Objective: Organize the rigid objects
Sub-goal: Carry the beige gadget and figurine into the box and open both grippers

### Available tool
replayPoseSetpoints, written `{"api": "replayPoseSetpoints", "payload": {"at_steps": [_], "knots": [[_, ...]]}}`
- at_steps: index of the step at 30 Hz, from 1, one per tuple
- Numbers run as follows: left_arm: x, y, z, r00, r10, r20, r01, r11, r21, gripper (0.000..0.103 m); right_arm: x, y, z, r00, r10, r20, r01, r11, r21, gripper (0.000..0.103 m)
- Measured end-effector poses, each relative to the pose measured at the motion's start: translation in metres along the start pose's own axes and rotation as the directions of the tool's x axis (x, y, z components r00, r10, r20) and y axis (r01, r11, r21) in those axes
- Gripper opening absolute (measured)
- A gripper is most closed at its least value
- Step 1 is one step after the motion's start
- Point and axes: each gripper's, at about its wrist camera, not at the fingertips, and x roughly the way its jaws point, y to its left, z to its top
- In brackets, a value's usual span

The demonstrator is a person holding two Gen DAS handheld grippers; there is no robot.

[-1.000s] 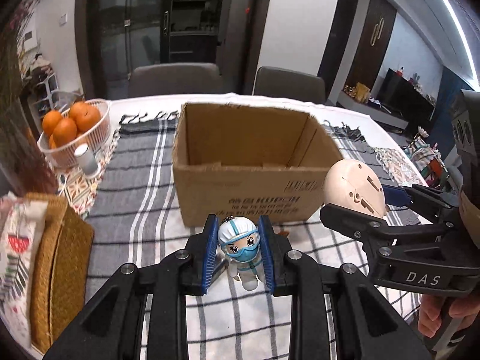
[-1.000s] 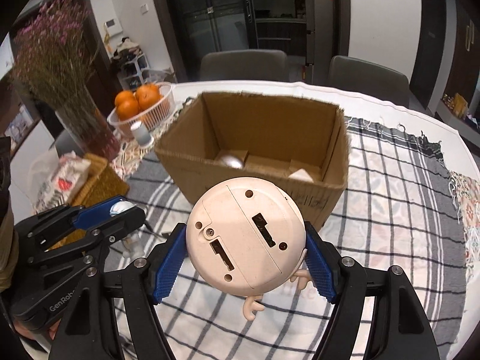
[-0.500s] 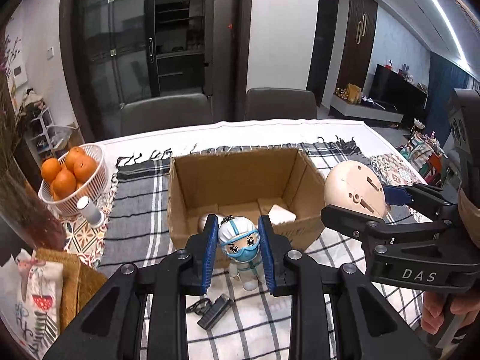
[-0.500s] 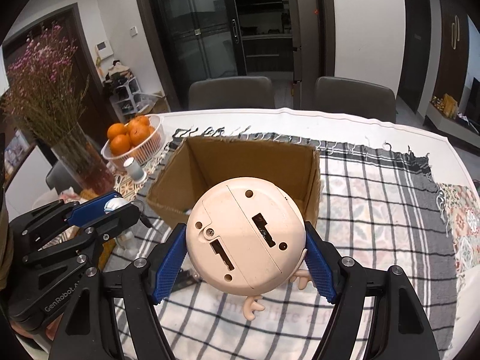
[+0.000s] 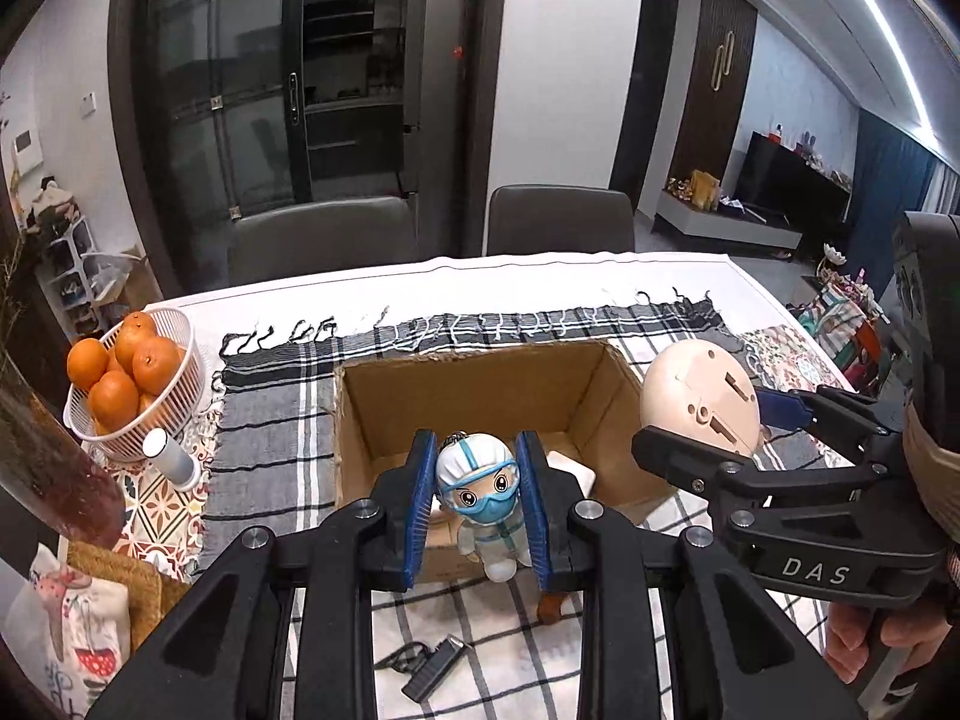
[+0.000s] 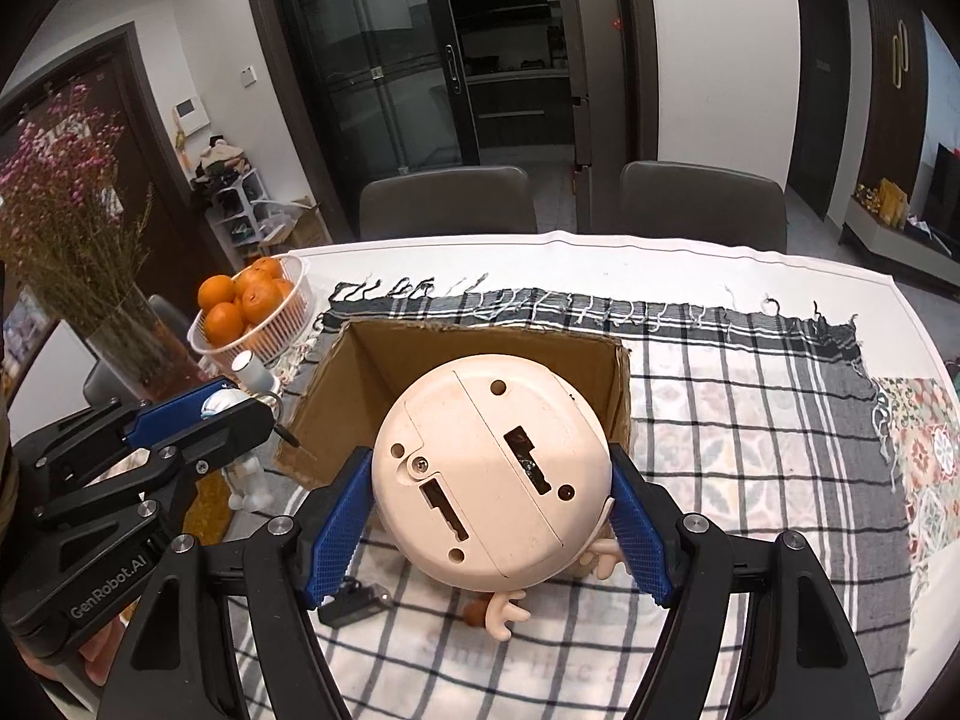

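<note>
My left gripper (image 5: 478, 504) is shut on a small figurine in a white suit and blue mask (image 5: 482, 495), held above the near wall of an open cardboard box (image 5: 462, 384). My right gripper (image 6: 489, 531) is shut on a round cream toy clock (image 6: 487, 471), its back facing the camera, also held over the box's near side (image 6: 354, 396). In the left wrist view the clock (image 5: 699, 399) hangs to the right of the box. A white block (image 5: 573, 468) lies inside the box.
A white basket of oranges (image 5: 129, 384) and a small white bottle (image 5: 171, 459) stand left of the box. A black adapter (image 5: 432, 666) and a small brown item (image 5: 549, 609) lie on the checked cloth (image 6: 750, 420) in front. A vase of dried flowers (image 6: 90, 276) stands far left.
Both grippers have risen with their toys, so the box looks smaller and its inside shows. The black adapter on the cloth has come into view.
</note>
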Motion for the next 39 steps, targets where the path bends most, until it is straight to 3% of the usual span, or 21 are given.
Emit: {"api": "replayPoseSetpoints", "payload": {"at_steps": [17, 34, 39], "knots": [[0.064, 0.028, 0.008, 0.994, -0.005, -0.111, 0.003, 1.000, -0.021, 0.027, 0.068, -0.007, 0.022, 0.993, -0.022, -0.112, 0.022, 1.000, -0.005, 0.075], [0.129, 0.032, -0.007, 0.955, -0.037, -0.294, 0.038, 0.999, -0.003, 0.027, 0.137, -0.019, 0.014, 0.963, -0.008, -0.271, 0.004, 1.000, -0.014, 0.075], [0.135, 0.034, -0.014, 0.948, -0.035, -0.316, 0.032, 0.999, -0.015, 0.033, 0.138, -0.014, 0.012, 0.966, -0.028, -0.257, 0.018, 0.999, -0.044, 0.075]]}}
